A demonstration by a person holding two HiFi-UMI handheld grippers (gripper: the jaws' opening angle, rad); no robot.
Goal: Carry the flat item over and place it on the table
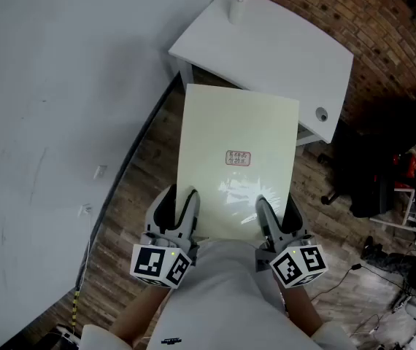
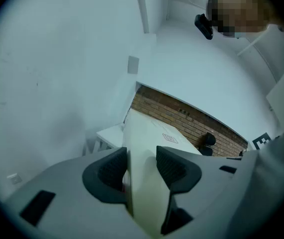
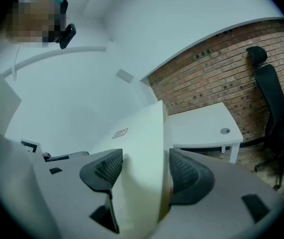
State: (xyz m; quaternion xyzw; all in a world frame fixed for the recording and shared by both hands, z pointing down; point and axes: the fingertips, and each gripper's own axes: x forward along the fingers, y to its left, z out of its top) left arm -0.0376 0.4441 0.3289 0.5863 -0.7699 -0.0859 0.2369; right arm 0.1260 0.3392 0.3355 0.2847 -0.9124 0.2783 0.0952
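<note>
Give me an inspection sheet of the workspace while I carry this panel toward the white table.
Surface: white table, mostly bare, with a cable hole near its right end.
Job's things: cream flat panel with a small label, carried by its near edge, not yet set down.
Clutter: small white container upright at the table's far corner.
Grippers: left gripper and right gripper, each shut on the panel.
Cables: loose cables on the floor at the right.
Surroundings: white wall on the left, brick wall, black office chair, wood floor.
</note>
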